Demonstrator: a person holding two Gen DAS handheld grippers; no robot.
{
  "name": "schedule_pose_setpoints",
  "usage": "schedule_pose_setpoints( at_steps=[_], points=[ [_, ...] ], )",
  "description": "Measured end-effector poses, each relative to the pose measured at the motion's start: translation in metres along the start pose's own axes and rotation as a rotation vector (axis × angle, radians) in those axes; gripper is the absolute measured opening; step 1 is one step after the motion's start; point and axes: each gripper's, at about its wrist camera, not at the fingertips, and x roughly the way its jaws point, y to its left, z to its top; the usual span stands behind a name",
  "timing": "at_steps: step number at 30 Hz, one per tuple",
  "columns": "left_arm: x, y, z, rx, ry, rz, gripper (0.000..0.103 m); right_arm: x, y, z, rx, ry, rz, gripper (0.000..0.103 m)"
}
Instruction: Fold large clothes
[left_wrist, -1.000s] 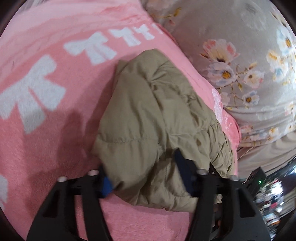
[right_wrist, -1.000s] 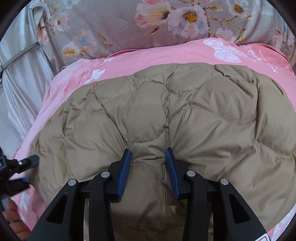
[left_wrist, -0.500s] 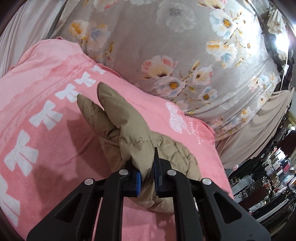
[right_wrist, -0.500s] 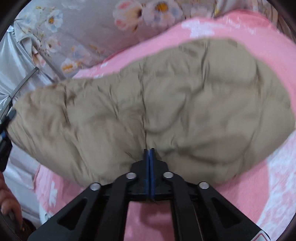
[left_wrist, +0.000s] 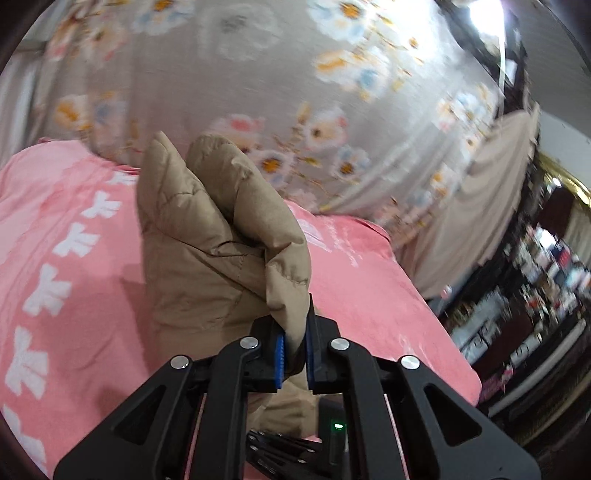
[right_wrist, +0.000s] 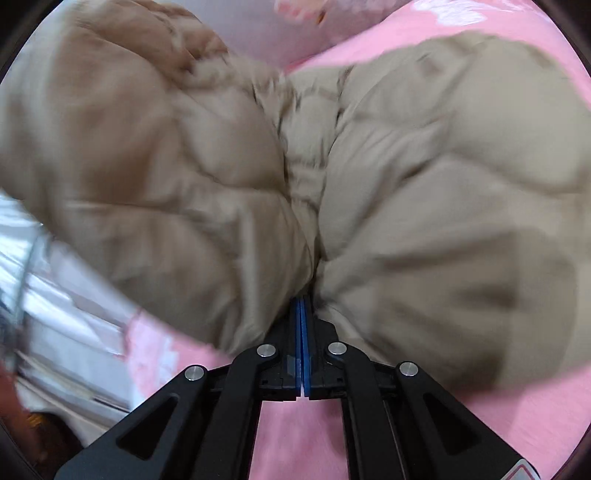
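A tan quilted puffer jacket (left_wrist: 218, 236) is lifted off a pink blanket (left_wrist: 66, 266). My left gripper (left_wrist: 294, 354) is shut on a bunched fold of the jacket, which stands up in front of it. In the right wrist view the jacket (right_wrist: 424, 177) fills most of the frame, blurred by motion. My right gripper (right_wrist: 302, 332) is shut on a thin pinch of the jacket's edge, with puffy panels bulging on both sides of the blue pads (right_wrist: 297, 343).
The pink blanket (right_wrist: 295, 443) with white bows covers the bed. A grey floral sheet (left_wrist: 295, 92) hangs behind. A beige curtain (left_wrist: 491, 206) and cluttered shelves (left_wrist: 535, 295) lie to the right. A bed edge and pale fabric (right_wrist: 66, 321) show at the left.
Both grippers closed on the jacket a second ago and have lifted it since. The jacket now hangs higher and bunched, and both views swing with motion blur.
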Motion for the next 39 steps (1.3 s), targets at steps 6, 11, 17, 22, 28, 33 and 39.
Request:
schedule_pose_setpoints(
  at_steps=[6,11,17,22,28,33,39],
  points=[
    [0.076,-0.059,-0.021,0.078,0.139,-0.116,0.007,-0.111,-0.055,-0.007,0.045,-0.155,-0.213,0.007],
    [0.150,-0.082,-0.068,0.057,0.320,-0.163,0.007,-0.162,-0.081,-0.017,0.058,-0.243,-0.400,0.008],
    [0.204,-0.080,-0.120,0.025,0.456,-0.160,0.009,-0.175,-0.081,-0.011,0.035,-0.284,-0.475,0.009],
    [0.190,-0.074,-0.114,-0.044,0.449,-0.236,0.033,-0.186,-0.084,0.004,0.038,-0.306,-0.468,0.010],
    [0.099,-0.074,-0.064,-0.015,0.242,-0.313,0.085,-0.209,-0.052,0.046,-0.010,-0.377,-0.404,0.048],
    [0.055,-0.052,-0.010,0.072,0.031,0.048,0.085,-0.207,-0.012,0.096,-0.095,-0.431,-0.340,0.058],
    [0.066,0.005,0.033,0.019,0.022,0.305,0.085,-0.168,-0.004,0.170,0.001,-0.401,-0.324,0.058]
  ],
)
